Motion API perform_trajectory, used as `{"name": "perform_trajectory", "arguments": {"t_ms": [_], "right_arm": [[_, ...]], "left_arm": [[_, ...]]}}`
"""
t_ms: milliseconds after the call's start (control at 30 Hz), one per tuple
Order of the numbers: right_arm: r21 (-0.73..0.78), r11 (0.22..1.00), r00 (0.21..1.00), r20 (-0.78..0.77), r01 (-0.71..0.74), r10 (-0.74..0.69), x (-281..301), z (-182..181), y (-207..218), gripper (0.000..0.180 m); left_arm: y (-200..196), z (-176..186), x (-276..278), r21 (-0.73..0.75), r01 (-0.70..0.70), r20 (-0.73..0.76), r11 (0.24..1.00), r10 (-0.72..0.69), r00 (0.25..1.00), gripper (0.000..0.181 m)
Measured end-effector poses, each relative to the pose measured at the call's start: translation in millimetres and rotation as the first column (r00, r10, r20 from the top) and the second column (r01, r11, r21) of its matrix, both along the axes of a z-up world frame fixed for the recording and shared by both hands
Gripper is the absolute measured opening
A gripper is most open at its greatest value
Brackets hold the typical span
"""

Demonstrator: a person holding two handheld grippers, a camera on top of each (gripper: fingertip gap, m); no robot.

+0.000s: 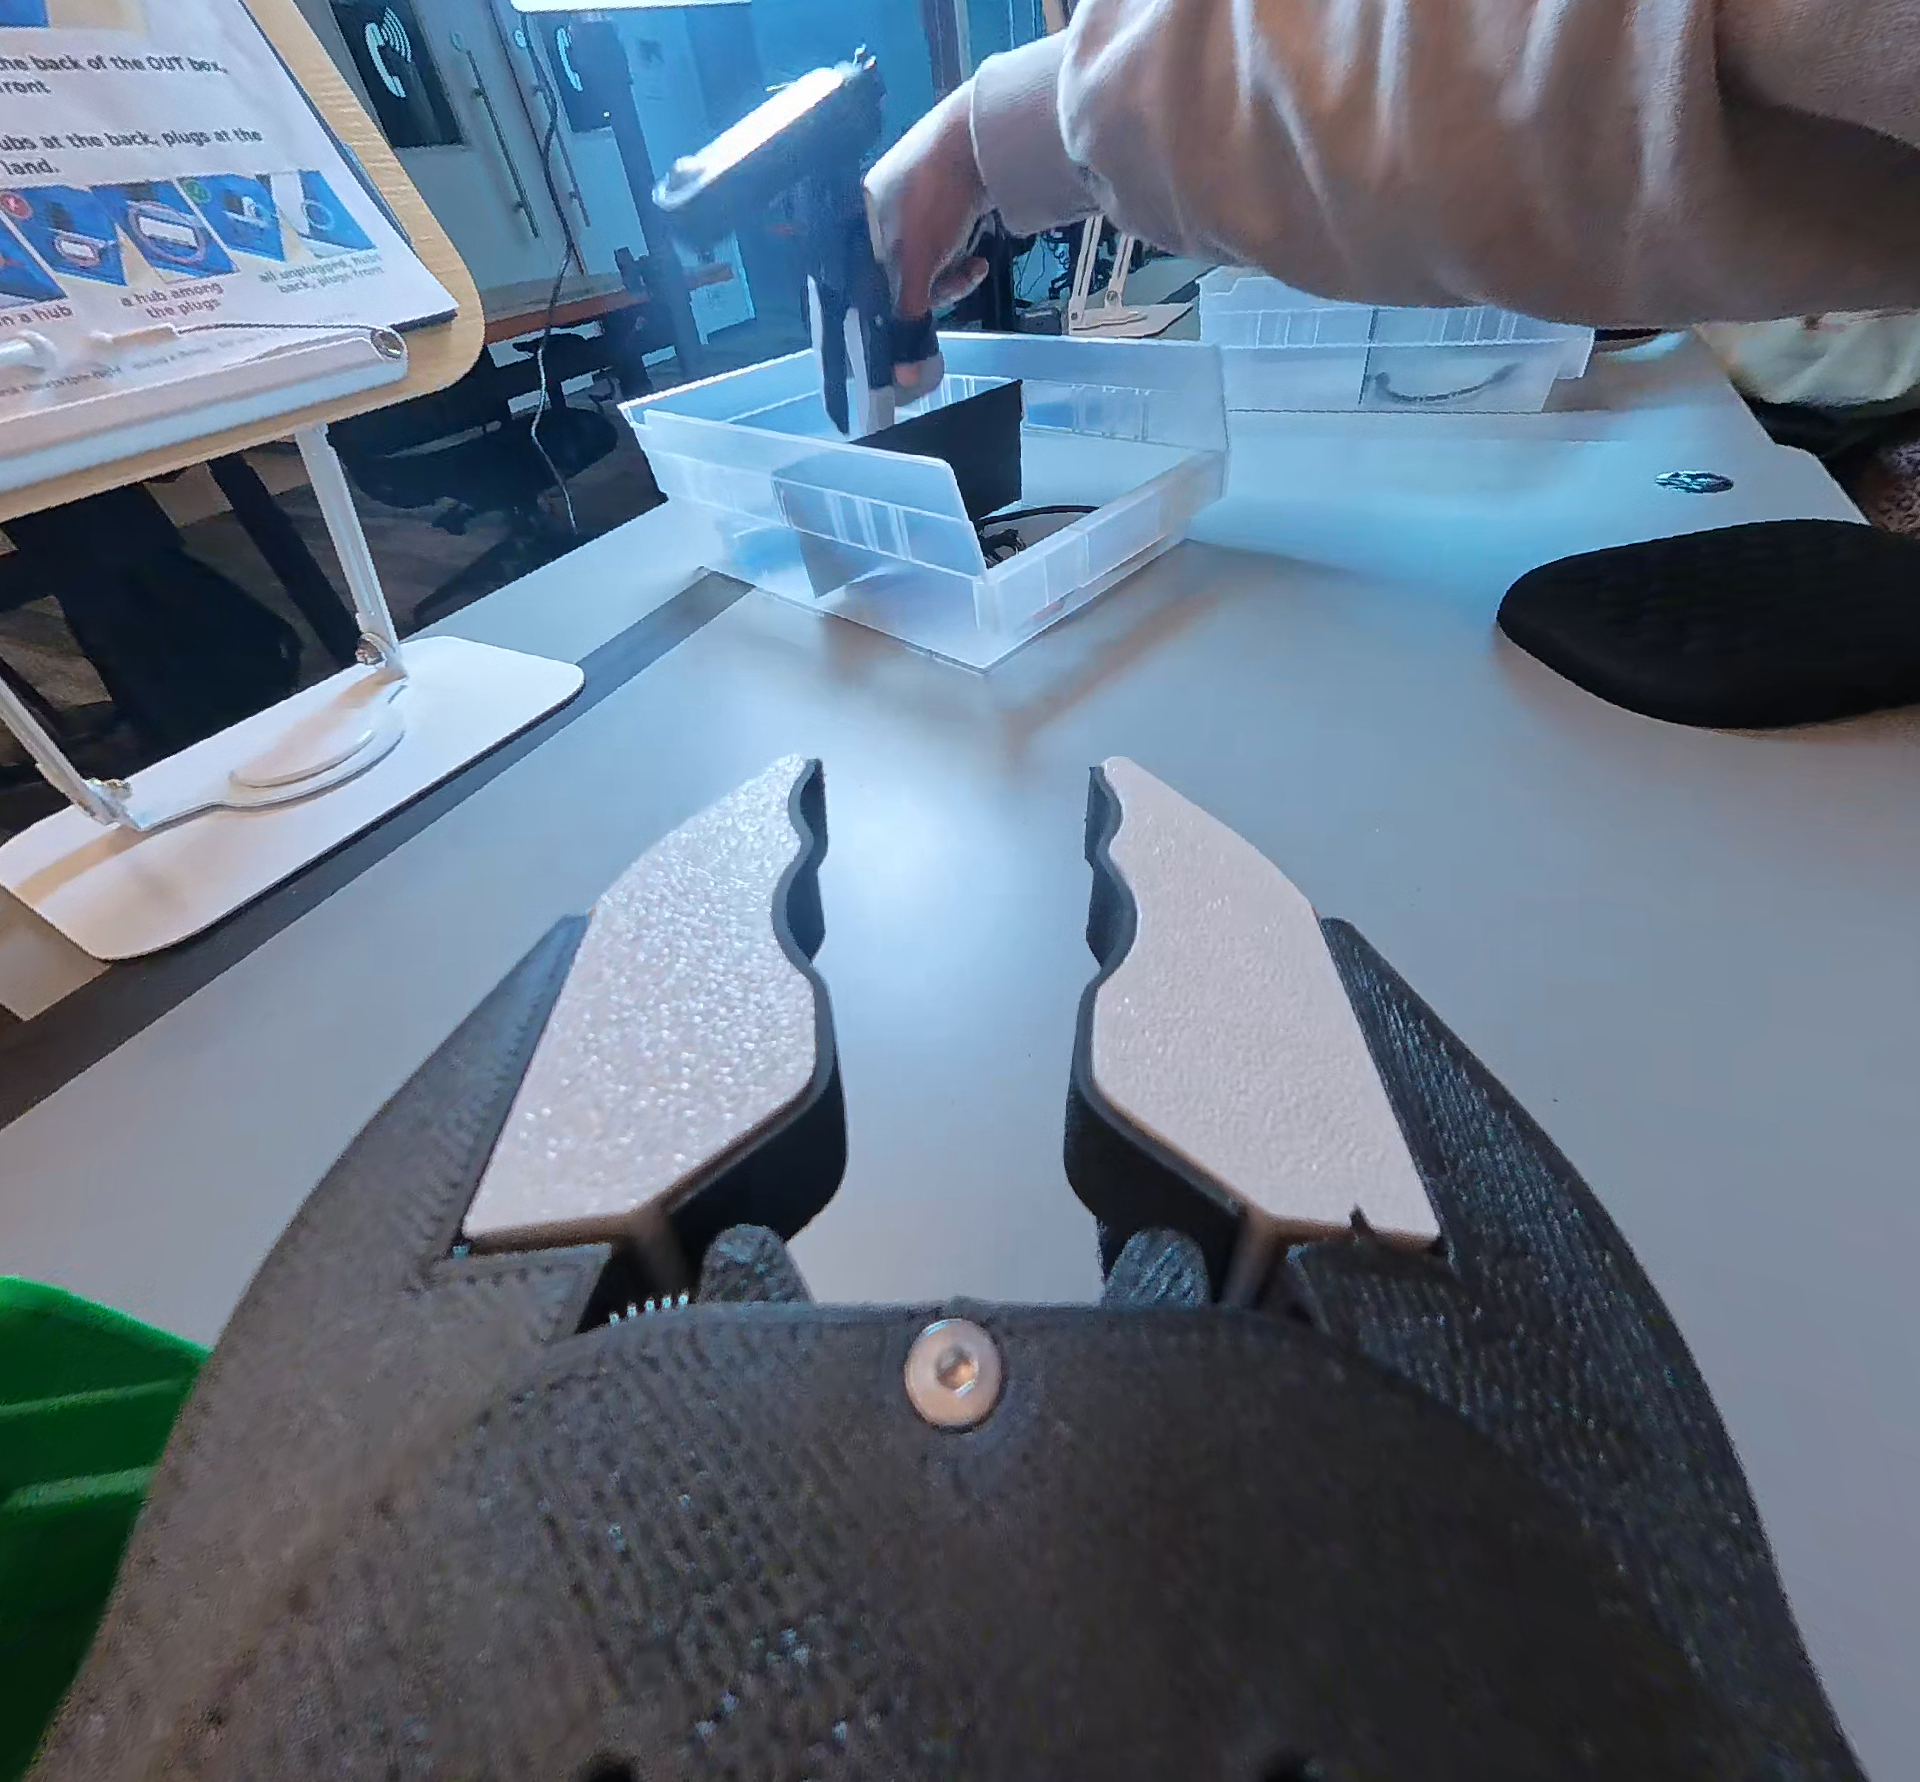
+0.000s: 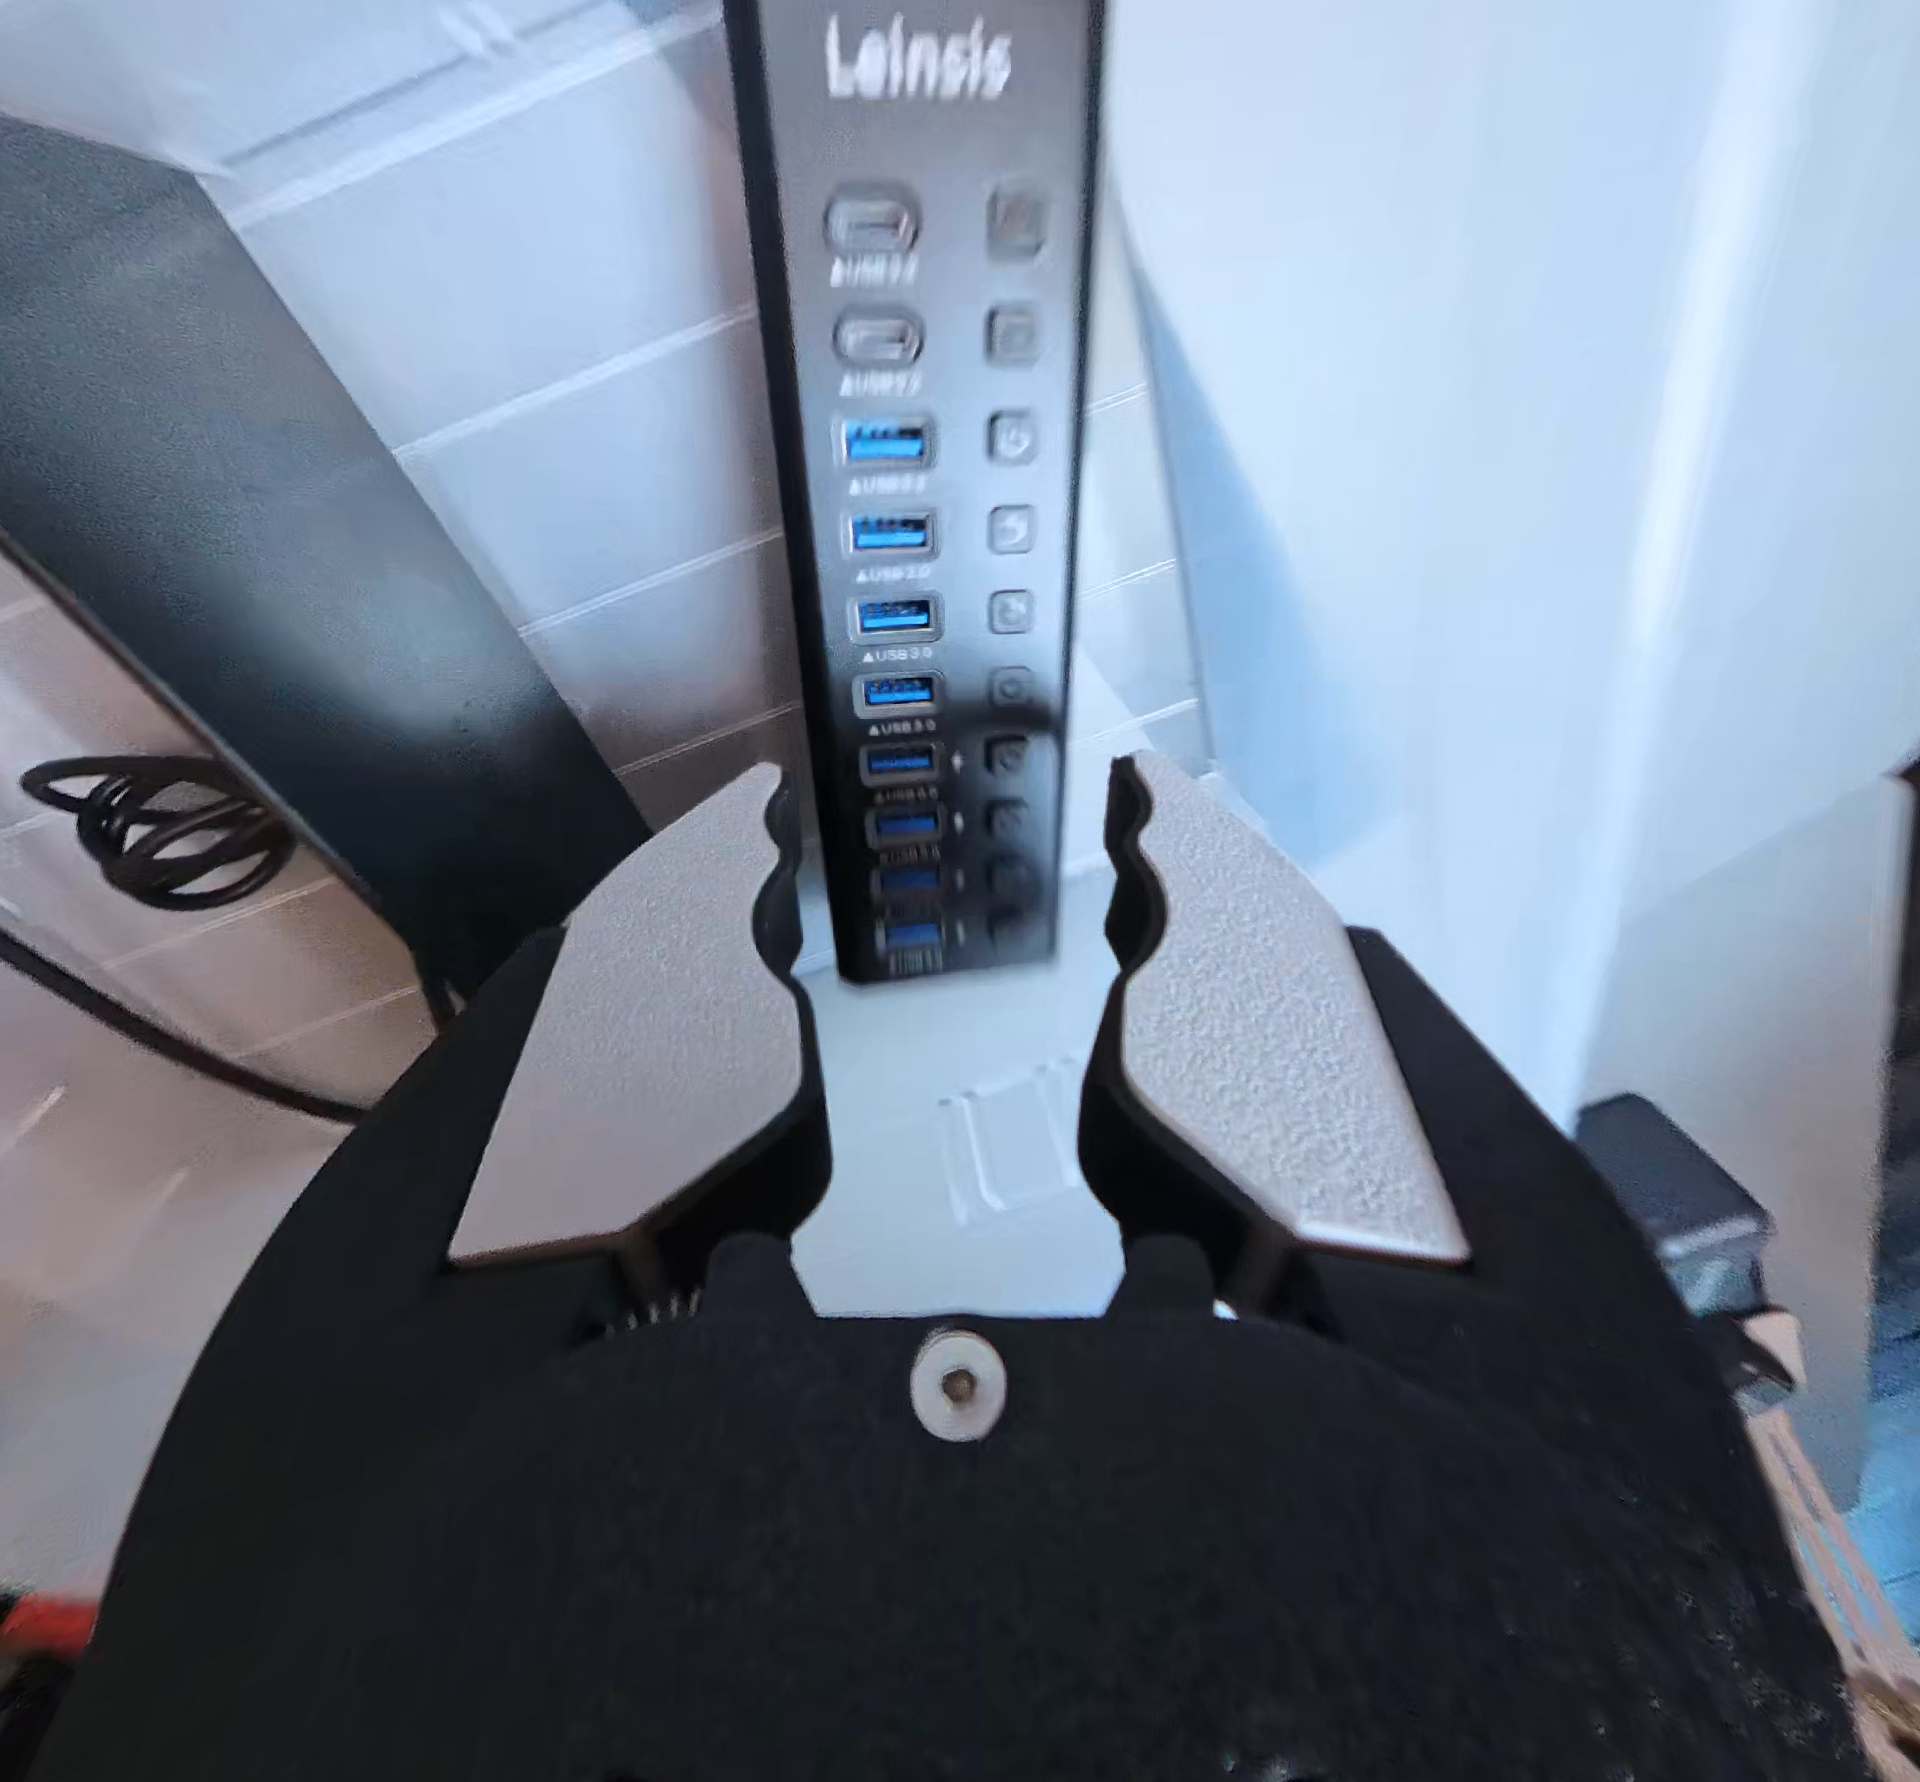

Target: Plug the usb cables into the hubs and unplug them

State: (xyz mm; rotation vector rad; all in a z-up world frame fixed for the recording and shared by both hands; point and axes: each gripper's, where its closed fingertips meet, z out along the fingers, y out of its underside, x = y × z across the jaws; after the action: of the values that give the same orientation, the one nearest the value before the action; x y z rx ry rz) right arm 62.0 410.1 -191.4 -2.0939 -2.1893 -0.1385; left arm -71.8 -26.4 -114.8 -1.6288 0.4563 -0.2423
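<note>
Between open right gripper (image 2: pixel 945 787): hub (image 2: pixel 914 444).

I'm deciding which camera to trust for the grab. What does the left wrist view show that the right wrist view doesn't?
Only the left wrist view: the left tongs open over the bare table, the instruction stand, a black pad, and the whole scene from afar, with a sleeved arm reaching.

Only the right wrist view: the black USB hub up close, its ports empty, the near end between the open right tongs, plus a coiled black cable.

Both: the clear bin with its black divider, and the right tongs.
</note>
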Motion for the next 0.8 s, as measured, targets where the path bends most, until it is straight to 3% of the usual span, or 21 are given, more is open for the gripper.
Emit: {"name": "perform_trajectory", "arguments": {"t_ms": [133, 233, 400, 500, 600, 700, 800], "right_arm": [[0.173, 0.983, 0.975, -0.197, -0.069, 0.103, -20.1, 48.4, -5.1, 0.055], [0.289, 0.951, 0.912, -0.35, -0.112, 0.214, -35.8, 86.3, -40.6, 0.052], [0.34, 0.918, 0.667, -0.639, -0.203, 0.384, -42.9, 134.2, -176.2, 0.045], [0.28, 0.917, 0.542, -0.741, -0.285, 0.395, -20.1, 133.6, -265.2, 0.043], [0.22, 0.91, 0.495, -0.781, -0.353, 0.381, 7.8, 121.0, -326.7, 0.042], [0.204, 0.906, 0.476, -0.796, -0.371, 0.374, 21.9, 109.4, -353.8, 0.038], [0.14, 0.908, 0.445, -0.836, -0.394, 0.322, 18.6, 99.8, -372.5, 0.034]], "left_arm": [[-3.1, 4.1, -2.3, 0.014, -0.013, -0.007, 1.0, 0.013, 1.0, 0.049], [-6.9, 18.0, -11.9, 0.056, -0.051, -0.028, 0.997, 0.053, 0.998, 0.049], [-33.1, 58.1, -72.3, 0.109, -0.203, -0.183, 0.973, 0.221, 0.958, 0.049], [-65.6, 66.8, -144.0, -0.012, -0.364, -0.332, 0.931, 0.34, 0.88, 0.044], [-97.6, 52.5, -216.2, -0.26, -0.519, -0.433, 0.814, 0.383, 0.816, 0.038], [-112.0, 28.9, -263.2, -0.493, -0.583, -0.468, 0.646, 0.368, 0.804, 0.036], [-109.7, 4.9, -298.6, -0.611, -0.636, -0.528, 0.47, 0.357, 0.771, 0.035]]}}
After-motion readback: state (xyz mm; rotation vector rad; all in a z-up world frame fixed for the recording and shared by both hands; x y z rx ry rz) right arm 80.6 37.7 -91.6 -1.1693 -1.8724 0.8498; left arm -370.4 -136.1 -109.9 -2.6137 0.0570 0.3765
